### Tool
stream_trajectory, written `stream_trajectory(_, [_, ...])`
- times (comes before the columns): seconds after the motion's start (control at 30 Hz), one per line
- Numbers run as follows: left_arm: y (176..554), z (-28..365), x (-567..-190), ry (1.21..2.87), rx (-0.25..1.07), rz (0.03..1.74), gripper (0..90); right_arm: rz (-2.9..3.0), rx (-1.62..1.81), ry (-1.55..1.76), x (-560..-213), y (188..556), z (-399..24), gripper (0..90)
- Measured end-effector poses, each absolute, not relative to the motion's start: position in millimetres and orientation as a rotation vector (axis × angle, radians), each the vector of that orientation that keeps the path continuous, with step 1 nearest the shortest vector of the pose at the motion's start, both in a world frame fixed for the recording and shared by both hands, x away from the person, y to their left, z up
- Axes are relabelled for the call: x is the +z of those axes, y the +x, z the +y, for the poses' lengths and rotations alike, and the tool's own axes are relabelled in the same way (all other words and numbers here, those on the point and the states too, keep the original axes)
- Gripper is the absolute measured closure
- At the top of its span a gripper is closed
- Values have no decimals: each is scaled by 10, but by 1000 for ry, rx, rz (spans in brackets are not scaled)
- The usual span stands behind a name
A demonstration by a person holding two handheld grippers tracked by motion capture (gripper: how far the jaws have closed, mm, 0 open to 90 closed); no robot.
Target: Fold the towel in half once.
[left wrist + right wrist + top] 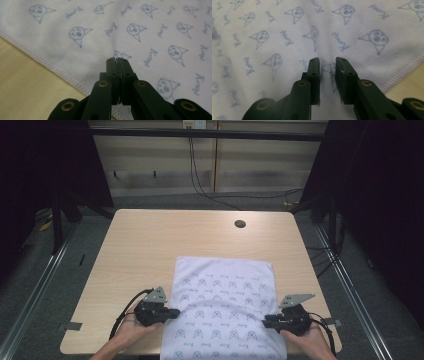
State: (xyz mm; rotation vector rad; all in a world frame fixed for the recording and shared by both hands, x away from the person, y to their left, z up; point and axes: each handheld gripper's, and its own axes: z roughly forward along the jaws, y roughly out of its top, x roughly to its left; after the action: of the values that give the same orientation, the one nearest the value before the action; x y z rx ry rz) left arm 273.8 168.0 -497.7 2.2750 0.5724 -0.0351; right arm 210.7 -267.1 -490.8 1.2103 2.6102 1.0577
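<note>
Pinching cloth [222,305] left edge: left tool [116,60] clamped | right tool [327,62] apart, seemingly astride a fold | table [150,235] bare beyond

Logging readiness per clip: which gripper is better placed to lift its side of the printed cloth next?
Probably left. The left gripper is shut with cloth pinched at its tips; the right gripper has a gap, fabric bunched between but seemingly unclamped.

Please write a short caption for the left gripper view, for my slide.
Left gripper with jaws shut on a pinch of printed white cloth near its hem.
</note>
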Motion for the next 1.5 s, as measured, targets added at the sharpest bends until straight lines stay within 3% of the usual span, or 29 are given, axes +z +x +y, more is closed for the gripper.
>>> stream_trajectory(0.1, [2646,1744,-4975,2272,-98,579,886,2633,1058,1199,-4897,1984,-2628,719])
stream_trajectory(0.17, [2619,1789,-4955,2261,-108,593,872,2628,1054,1199,-4890,1923,-2594,638])
stream_trajectory(0.27, [2635,1838,-4908,2224,-87,618,795,2567,1137,1205,-4852,1958,-2630,593])
stream_trajectory(0.47, [2986,1840,-4822,2165,22,676,741,2351,1217,1234,-4733,2450,-2827,586])
stream_trajectory(0.57, [3171,1835,-4743,2122,77,692,816,2315,1184,1267,-4754,2779,-2881,576])
stream_trajectory(0.8, [3557,1823,-4709,2046,118,776,782,2261,1130,1317,-4845,3485,-2967,524])
stream_trajectory(0.9, [3714,1784,-4785,2061,126,813,751,2261,1083,1346,-4927,3641,-2976,474])
stream_trajectory(1.13, [3969,1774,-4851,2069,166,879,652,2298,1023,1349,-5048,3708,-2958,458])
stream_trajectory(1.23, [4072,1808,-4982,2057,166,969,594,2312,1020,1326,-5049,3677,-2897,487])
stream_trajectory(1.5, [4135,1670,-5066,2100,184,935,506,2291,1045,1332,-5060,3642,-2897,755])
